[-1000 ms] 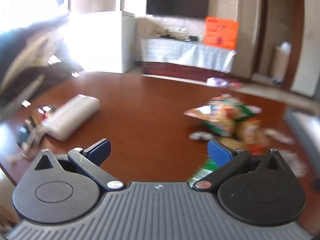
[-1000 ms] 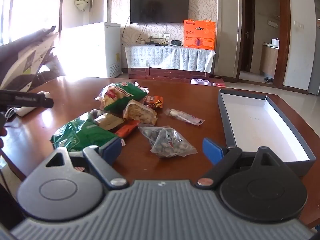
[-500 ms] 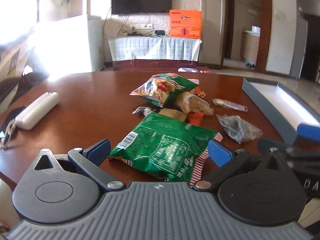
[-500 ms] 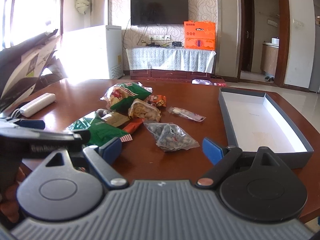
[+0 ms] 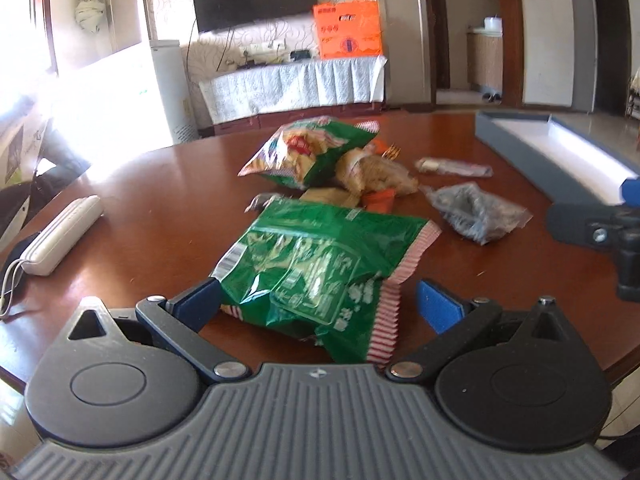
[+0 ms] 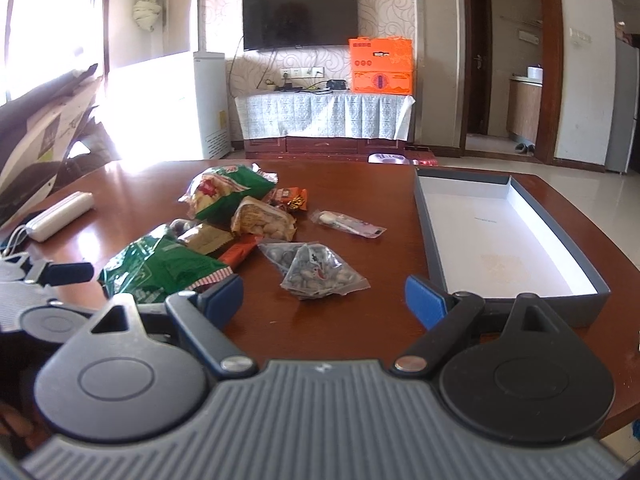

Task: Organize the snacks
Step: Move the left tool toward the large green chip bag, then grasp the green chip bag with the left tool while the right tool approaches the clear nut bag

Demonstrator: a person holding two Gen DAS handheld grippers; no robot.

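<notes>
Snack packets lay heaped on a brown wooden table when the left wrist camera caught the scene. At lower centre of that frame the left gripper stood wide open, its blue-padded fingers on either side of a green snack bag with red-and-white striped ends; whether the left pad touched the bag could not be told, and the right pad stood clear of it. Above, near mid-frame, lay a second green bag, a tan packet touching it, and to the right a clear bag of nuts. An open grey box sat at the right edge, and a white case at the left.

From the right wrist camera, the right gripper hung at lower centre, likewise wide open and holding nothing, over bare table in front of the pile. The clear bag of nuts lay just above the gap between its fingers. The green snack bag showed at lower left beside the left gripper, and the grey box, with its white inside, filled the right of the frame. A slim clear packet lay between the pile and the box.
</notes>
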